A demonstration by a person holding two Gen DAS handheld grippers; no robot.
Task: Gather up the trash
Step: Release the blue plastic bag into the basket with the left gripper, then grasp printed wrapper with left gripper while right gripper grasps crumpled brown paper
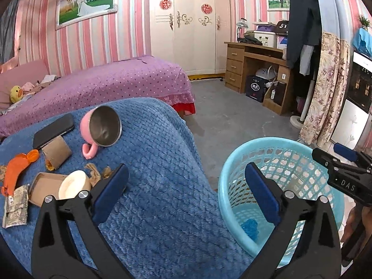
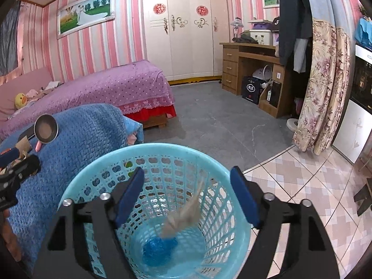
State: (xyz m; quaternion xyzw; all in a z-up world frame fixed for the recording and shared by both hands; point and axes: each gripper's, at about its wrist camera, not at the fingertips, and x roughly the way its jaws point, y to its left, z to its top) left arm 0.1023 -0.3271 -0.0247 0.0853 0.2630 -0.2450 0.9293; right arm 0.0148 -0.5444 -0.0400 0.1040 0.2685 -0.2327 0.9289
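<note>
With a blurred paper scrap [image 2: 186, 211] in the basket [image 2: 97, 162] below the right gripper [image 2: 187, 195], whose jaws are spread and empty, the remaining litter [image 1: 55, 153] lies left of the left gripper [image 1: 186, 186], its jaws also spread, making that hand nearer.

Motion blur smears the pale scrap [image 2: 186, 211] inside the basket [image 2: 97, 174]. The basket's near rim runs off the bottom edge.

The basket [image 2: 158, 160] mouth is unobstructed from above; beside it, the blanket [image 1: 162, 186] edge is bare, with litter [image 1: 55, 153] crowding its far-left part.
</note>
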